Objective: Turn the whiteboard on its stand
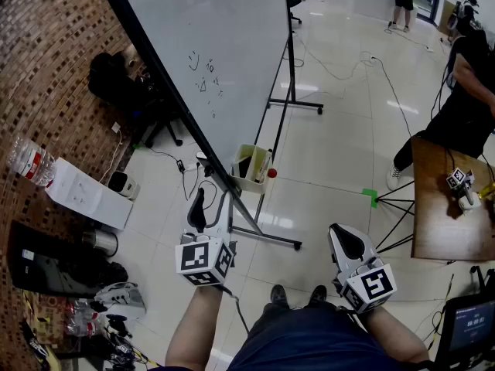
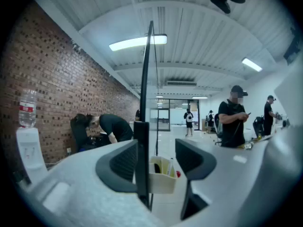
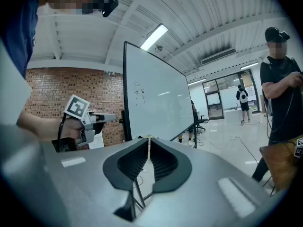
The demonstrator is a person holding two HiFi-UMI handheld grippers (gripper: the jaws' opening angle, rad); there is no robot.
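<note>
Left tool (image 2: pixel 156 159) straddles the near edge of the whiteboard (image 1: pixel 224 37); right tool (image 3: pixel 148 159) waits to the side, closed and empty.
The left jaws stand apart around the upright black frame, which seems to brush only one jaw. The board runs edge-on, straight ahead, on its stand (image 1: pixel 271 236).

Ceiling strip lights (image 2: pixel 138 42) lit the room brightly and evenly. The glossy floor (image 1: pixel 340 168) carried pale glare and soft shadows, and the whiteboard (image 1: pixel 216 37) a faint sheen. Both gripper views bulged, with black corners and a blurred foreground.
</note>
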